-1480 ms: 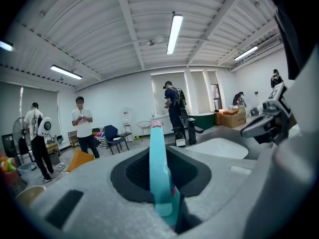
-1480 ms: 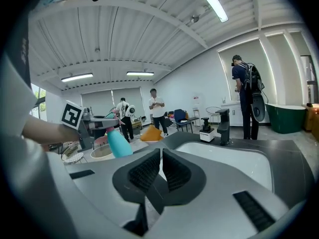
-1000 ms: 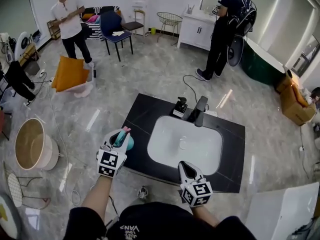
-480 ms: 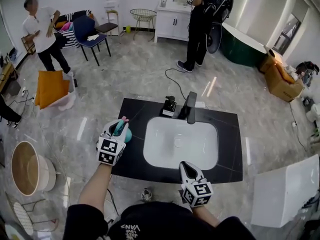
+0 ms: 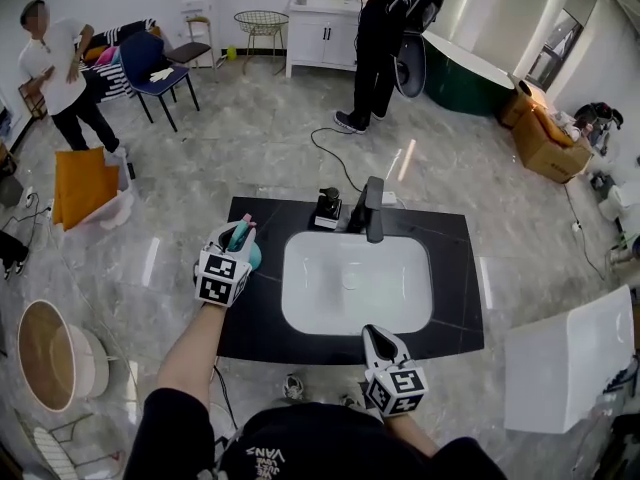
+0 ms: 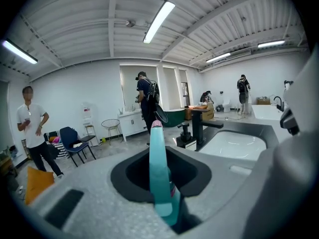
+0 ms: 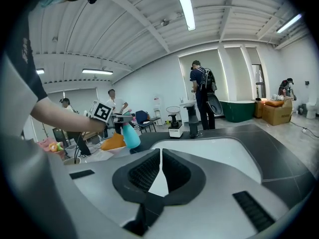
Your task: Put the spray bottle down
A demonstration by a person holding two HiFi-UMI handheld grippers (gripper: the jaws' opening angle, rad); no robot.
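A teal spray bottle (image 5: 247,251) with a pink-tipped trigger is held in my left gripper (image 5: 240,238), which is shut on it over the left part of the black countertop (image 5: 255,323). In the left gripper view the bottle's trigger piece (image 6: 158,178) stands upright between the jaws. The bottle's base seems to hang a little above the counter; contact cannot be told. My right gripper (image 5: 376,336) hovers at the front rim of the white sink basin (image 5: 350,288), jaws shut with nothing in them (image 7: 160,169). The right gripper view shows the bottle (image 7: 131,136) at left.
A black faucet (image 5: 372,208) and a black-and-white soap dispenser (image 5: 326,208) stand behind the basin. Two persons stand farther off (image 5: 60,68) (image 5: 380,38). Nearby are a round tub (image 5: 50,353) at left and a white panel (image 5: 570,368) at right.
My left gripper has carried the bottle from the counter's front left edge farther in, over its left part. The right gripper stays at the basin's front rim.
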